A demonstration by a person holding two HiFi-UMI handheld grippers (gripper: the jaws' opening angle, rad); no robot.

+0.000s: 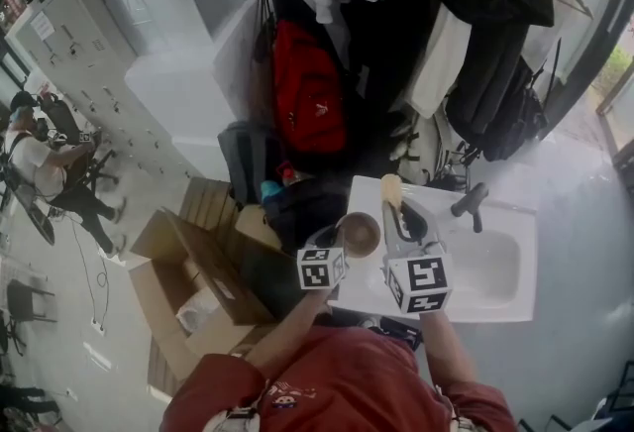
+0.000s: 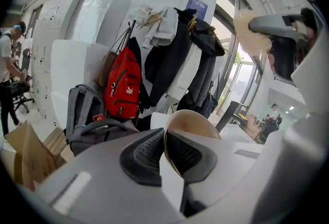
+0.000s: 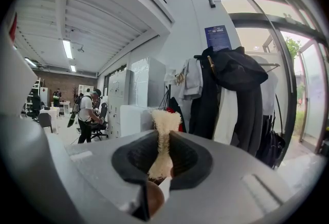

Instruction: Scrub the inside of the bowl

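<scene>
Left gripper (image 2: 164, 152) clamps the rim of a round tan bowl (image 2: 191, 124), brown inside, mouth up, at the sink's (image 1: 495, 267) left edge, frame centre. Right gripper (image 3: 162, 159) pinches a pale scrubber (image 3: 165, 124), upright.

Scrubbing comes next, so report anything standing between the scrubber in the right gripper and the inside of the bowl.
Nothing visible does. In the head view the scrubber, clamped in the right gripper, sits just beside the bowl, which the left gripper holds by its rim; the gap between them looks open.
</scene>
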